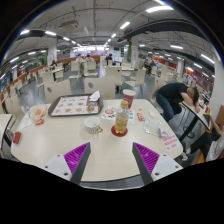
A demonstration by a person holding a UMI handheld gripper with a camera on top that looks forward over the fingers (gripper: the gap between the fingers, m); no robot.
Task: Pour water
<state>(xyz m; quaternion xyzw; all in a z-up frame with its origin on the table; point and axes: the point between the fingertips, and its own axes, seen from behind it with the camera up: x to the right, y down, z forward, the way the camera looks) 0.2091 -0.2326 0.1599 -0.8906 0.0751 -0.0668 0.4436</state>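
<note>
Nearest are the two fingers, each with a magenta pad (76, 156) on its inner face; the jaws (111, 158) stand released, wide apart, holding nothing, with bare desk (60, 140) showing between them. The desk is pale and round-edged.

Well ahead of the fingers, roughly on the line between them, stands a clear bottle (121, 122) with a yellowish tint, upright on a small red coaster. This looks like the vessel to pour from, though I cannot tell whether it is capped or how full it is. Just to its left sits a small white cup (92, 126), near but apart from the bottle, a likely receiver. Beyond the bottle stands a red cup (128, 97), and to the left of that lies a flat tray (70, 105) with rows of small pieces. A small dish (39, 114) sits farther left on the desk.

As a judgement: the bottle looks like thin glass or plastic, smooth and rather slippery, moderately heavy if filled, with weight that shifts as it tilts. The best hold is across the body at mid height or a little below, pads square on both sides, firmly enough to stop it twisting. The approach has hardly begun.

At the desk's right side a person in dark clothes (176, 98) leans forward. Beyond lies a large hall with more desks and ceiling lights.
</note>
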